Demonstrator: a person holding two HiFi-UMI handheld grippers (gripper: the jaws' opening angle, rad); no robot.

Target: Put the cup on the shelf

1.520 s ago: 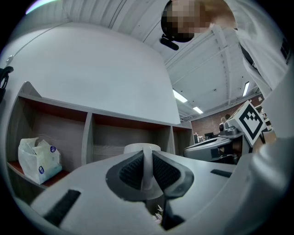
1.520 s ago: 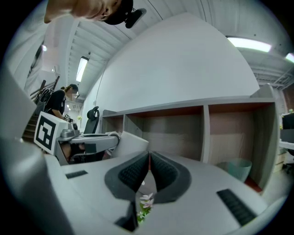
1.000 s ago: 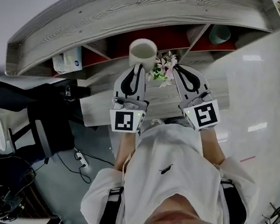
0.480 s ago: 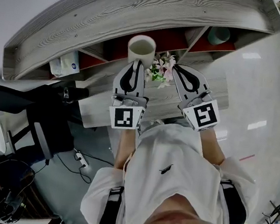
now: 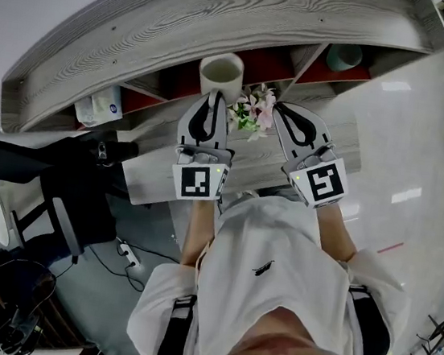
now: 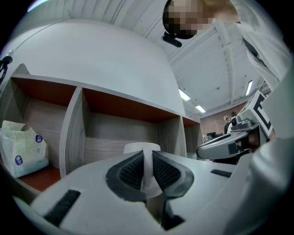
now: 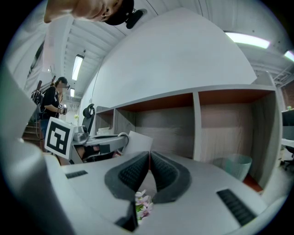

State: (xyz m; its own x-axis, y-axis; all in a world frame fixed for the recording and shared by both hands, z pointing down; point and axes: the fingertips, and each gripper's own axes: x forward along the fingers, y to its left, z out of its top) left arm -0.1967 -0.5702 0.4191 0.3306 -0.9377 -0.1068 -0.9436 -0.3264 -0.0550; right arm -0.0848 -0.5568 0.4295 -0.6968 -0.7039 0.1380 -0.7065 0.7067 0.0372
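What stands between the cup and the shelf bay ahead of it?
Nothing visible. The left tongs hold the cup facing a bare bay. The tissue pack sits one bay to the left, and the flowers are off to the right.

Cup (image 5: 221, 73) before the shelf (image 5: 187, 14), middle bay.
It sits at the tips of my left gripper (image 5: 214, 96); flowers (image 5: 251, 110) lie between that and my right gripper (image 5: 279, 108); a pack (image 5: 100, 104) in the left bay, a bin (image 5: 345, 55) in the right.

Glossy pale floor (image 5: 409, 140); what looks like a black office chair (image 5: 67, 193); ceiling strip lights (image 6: 184, 95).
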